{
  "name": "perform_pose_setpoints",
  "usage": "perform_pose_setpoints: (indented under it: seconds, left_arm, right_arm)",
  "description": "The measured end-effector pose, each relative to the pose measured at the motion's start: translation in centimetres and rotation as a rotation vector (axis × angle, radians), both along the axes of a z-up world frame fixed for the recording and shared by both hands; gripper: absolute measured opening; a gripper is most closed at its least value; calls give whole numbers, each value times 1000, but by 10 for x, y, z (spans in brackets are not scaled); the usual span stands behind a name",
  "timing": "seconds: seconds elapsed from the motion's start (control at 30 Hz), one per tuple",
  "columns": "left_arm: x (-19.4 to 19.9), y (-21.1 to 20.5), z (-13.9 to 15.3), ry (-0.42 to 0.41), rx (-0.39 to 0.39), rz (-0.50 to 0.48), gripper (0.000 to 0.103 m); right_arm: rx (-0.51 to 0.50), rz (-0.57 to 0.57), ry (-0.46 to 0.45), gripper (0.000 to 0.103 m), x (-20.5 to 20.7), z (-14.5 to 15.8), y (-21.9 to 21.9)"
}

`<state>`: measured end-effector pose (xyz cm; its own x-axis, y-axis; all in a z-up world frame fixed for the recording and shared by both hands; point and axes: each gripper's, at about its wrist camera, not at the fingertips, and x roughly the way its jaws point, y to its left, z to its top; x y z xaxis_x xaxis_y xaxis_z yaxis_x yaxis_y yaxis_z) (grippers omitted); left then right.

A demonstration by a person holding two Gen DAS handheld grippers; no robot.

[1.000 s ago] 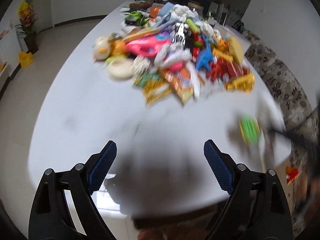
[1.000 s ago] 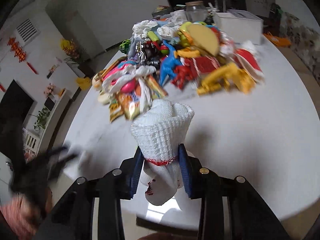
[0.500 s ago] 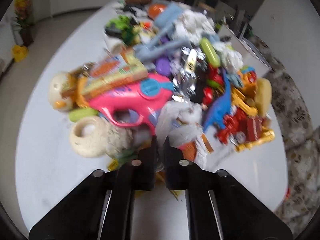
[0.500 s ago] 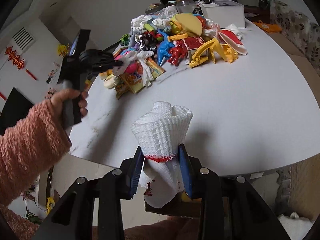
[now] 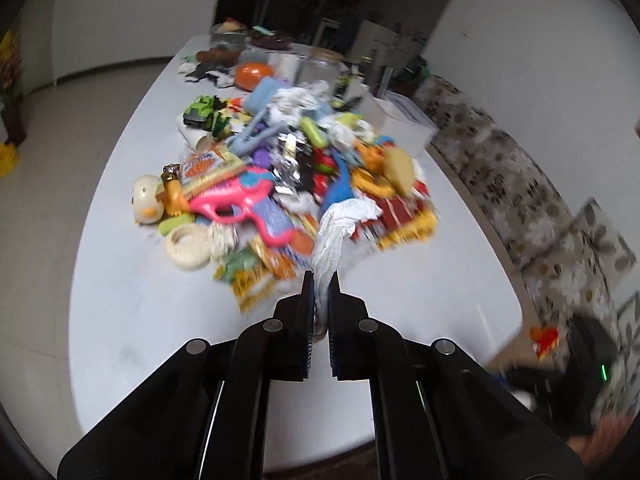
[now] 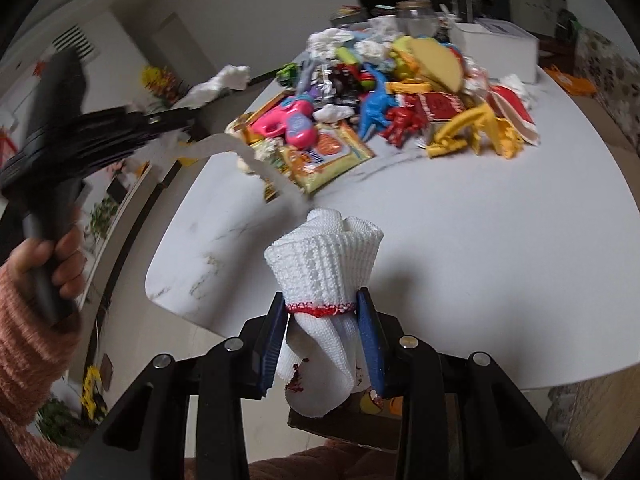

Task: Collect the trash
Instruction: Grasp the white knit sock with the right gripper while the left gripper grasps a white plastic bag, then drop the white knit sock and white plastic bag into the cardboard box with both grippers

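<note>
The left gripper (image 5: 319,280) is clamped on the lower end of a crumpled white tissue (image 5: 340,224), which rises twisted from between the narrow-set pads and fans out above the near edge of the toy pile. In the right wrist view the same tissue (image 6: 224,80) hangs clear of the table beyond the left gripper (image 6: 192,118), with a paper strip trailing from it toward the front.

The right gripper (image 6: 322,312) is pinched around a white knitted cloth (image 6: 324,256) at its red band; the cloth flares above the pads and hangs below them, over the near table edge.

The white table (image 6: 480,240) lies bare between both grippers and the pile, and wide on the right side up to its curved rim. The pile starts with snack packets (image 5: 256,276), a pink toy gun (image 5: 240,200) and a tape roll (image 5: 188,244) on the left, a blue dinosaur (image 6: 376,104) and yellow toy (image 6: 476,128) on the right. A white box (image 6: 496,48) sits at the far edge. A floral sofa (image 5: 520,200) runs close along the table's right side.
</note>
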<state>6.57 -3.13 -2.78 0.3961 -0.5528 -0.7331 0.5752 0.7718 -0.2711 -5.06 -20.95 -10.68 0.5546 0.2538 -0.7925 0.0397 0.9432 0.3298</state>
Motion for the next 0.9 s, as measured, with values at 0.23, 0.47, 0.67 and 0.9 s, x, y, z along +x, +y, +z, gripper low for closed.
perform_pose_setpoints:
  seconds: [0.23,0.47,0.67,0.9]
  left_arm:
    - [-84,15,-37,121,89,-98,6]
    - [-141,5,-133,340,182,-206,6]
    - [-157,-13,-244,486,310,-226,6]
    - [-156,-22,-365,603,458,-115,6]
  right_arm:
    - [-57,149,67,36,-25,-13,21]
    - [-66,210,274,35,-67,-78,31]
    - [-93,139,437,36,-85,-162,26]
    - [-82,-1,540,36,-91,-251,9]
